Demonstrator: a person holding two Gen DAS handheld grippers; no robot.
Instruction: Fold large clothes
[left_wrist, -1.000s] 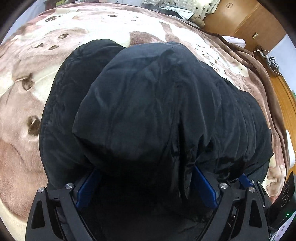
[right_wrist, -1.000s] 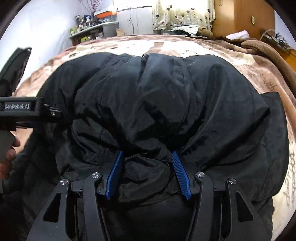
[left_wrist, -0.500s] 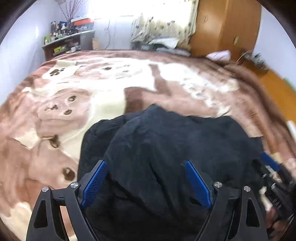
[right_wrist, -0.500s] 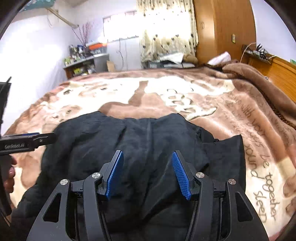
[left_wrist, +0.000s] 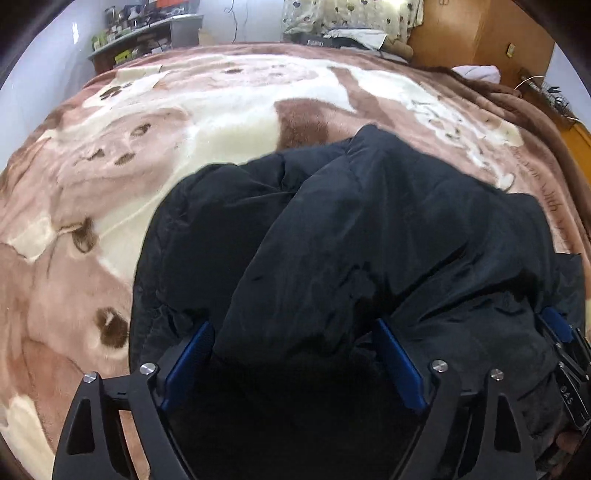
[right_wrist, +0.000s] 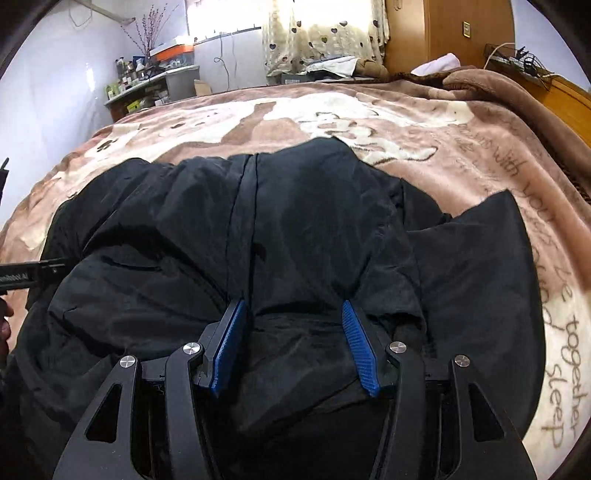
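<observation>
While looking down along the fingers of both tools, seeing a black jacket (left_wrist: 351, 229) on a bed, on top of a brown and cream blanket (left_wrist: 110, 184) printed with animal shapes and some writing. Lying on the near part of the bed, with the far part of the blanket bare.

Made of thick, padded cloth, matte with a slight shine, full of soft wrinkles. Not flat: heaped into a puffy bundle, one layer folded over another, the top layer rising as a rounded hump. In the right wrist view, crossed by a straight dark seam (right_wrist: 245, 221) running away from the fingers to the far edge. Beside the bundle on the right, one flat flap (right_wrist: 480, 251) spread on the blanket, its corner pointing to the far right.

Stretched with the long axis from side to side across both views, along the near side of the bed; short axis pointing toward the window.

Left gripper (left_wrist: 293, 326): jaws wide and opening, a thick fold of the jacket filling the gap and touching both blue pads (left_wrist: 188, 354). Right gripper (right_wrist: 293, 304): jaws about half apart, clamped on a bunch of the jacket, creases spreading from the pads.
</observation>
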